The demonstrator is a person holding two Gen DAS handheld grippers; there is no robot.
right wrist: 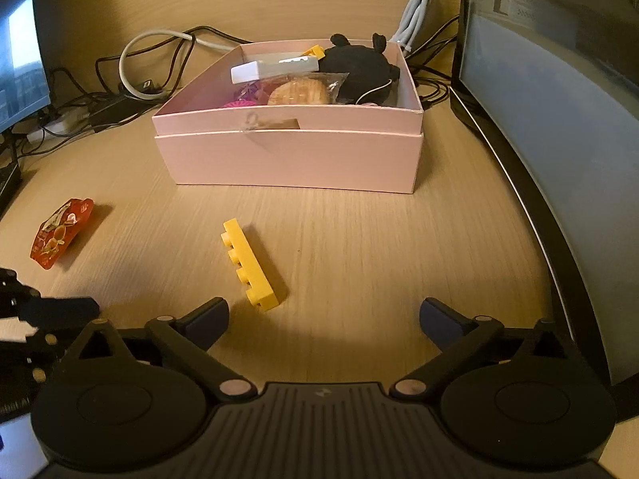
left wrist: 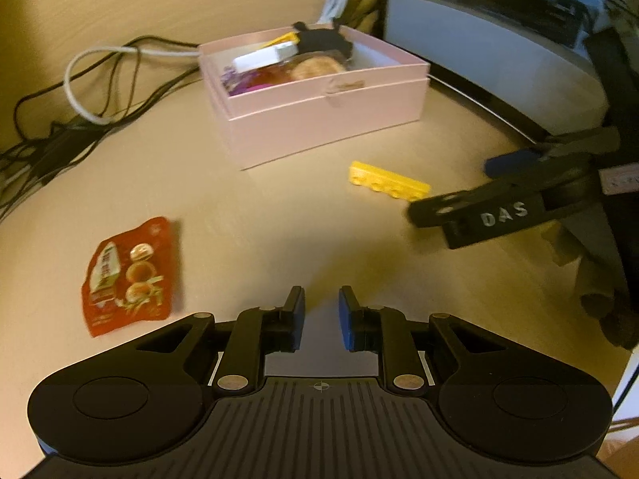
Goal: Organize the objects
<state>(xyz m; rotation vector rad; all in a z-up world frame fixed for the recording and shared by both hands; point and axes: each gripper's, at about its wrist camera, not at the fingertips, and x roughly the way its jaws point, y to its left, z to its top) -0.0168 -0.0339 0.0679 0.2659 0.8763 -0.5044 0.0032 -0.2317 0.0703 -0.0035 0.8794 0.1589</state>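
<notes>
Your right gripper stands wide open with nothing between its jaws; the yellow brick lies on the desk just ahead of them, at about 11 o'clock from the left finger. I judge the wide opening is made ready for this brick. Your left gripper has only a narrow gap between its blue pads and holds nothing. The red snack packet lies flat at 10 o'clock from it, well apart from the brick.

The pink box sits at 12 o'clock, open on top, already with a black plush toy, a white block and a wrapped biscuit inside. Between brick and box the desk is free. The monitor closes the side at 3 o'clock, and cables lie at 10 o'clock behind the box.
</notes>
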